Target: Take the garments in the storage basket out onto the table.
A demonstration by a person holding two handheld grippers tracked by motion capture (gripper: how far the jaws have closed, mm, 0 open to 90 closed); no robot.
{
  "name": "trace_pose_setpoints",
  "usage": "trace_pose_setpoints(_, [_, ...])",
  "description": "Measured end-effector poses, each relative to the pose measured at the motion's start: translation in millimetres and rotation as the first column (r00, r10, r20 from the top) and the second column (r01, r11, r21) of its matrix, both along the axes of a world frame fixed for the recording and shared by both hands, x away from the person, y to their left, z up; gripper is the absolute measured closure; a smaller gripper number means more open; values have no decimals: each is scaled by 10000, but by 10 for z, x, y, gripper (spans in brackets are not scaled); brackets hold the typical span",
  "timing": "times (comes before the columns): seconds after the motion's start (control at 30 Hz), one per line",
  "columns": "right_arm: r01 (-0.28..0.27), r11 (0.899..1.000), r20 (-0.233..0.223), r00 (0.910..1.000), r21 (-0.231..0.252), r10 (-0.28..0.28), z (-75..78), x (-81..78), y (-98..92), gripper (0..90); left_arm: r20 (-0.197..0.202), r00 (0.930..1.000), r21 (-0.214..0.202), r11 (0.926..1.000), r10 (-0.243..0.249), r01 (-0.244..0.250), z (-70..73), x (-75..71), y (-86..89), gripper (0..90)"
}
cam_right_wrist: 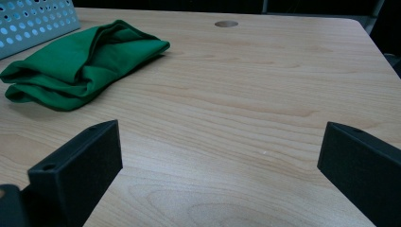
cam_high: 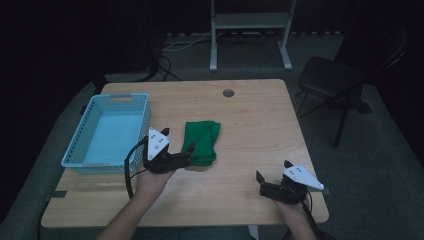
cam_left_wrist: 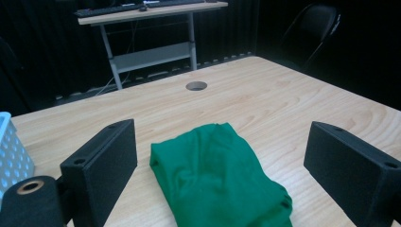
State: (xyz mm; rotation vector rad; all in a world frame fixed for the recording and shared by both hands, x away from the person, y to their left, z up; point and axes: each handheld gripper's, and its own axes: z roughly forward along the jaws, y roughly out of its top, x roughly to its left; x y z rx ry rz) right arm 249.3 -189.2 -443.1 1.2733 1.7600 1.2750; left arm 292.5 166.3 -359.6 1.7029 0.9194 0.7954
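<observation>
**Left gripper poised over folded green cloth, jaws wide**

Nearest the person, the right gripper [cam_high: 274,184] sits low over bare wood near the table's front edge, held in the person's right hand [cam_high: 295,207]. Its jaws stand wide apart with nothing between them. In the right gripper view the green cloth [cam_right_wrist: 80,61] lies well apart from these jaws, off toward the far left.

A little farther in, the left gripper [cam_high: 186,154] is held in the left hand [cam_high: 150,180] at the near end of the cloth [cam_high: 201,142]. Its jaws are spread wide too. In the left gripper view the folded cloth [cam_left_wrist: 217,177] lies between the two black jaws, its near end reaching toward the gripper, with a gap of bare table on each side; neither jaw touches it.

The cloth rests flat on the wooden table [cam_high: 260,125], folded into a long bundle running away from the person. Just beside it to the left stands a light blue basket [cam_high: 90,117]. Beyond the cloth a round cable hole [cam_high: 228,93] marks the far part of the tabletop.
</observation>
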Motion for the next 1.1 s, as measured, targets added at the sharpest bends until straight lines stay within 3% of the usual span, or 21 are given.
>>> trace_pose_setpoints(0.6, [-1,10000,-11,10000,-14,1,1,0,3,0,7,9998,-64,9998,205,-205,-109,-153,267,99])
trace_pose_setpoints(1.1, [22,10000,17,10000,-23,-22,1,-8,4,0,80,9992,-553,9977,386,-381,-178,-333,553,99])
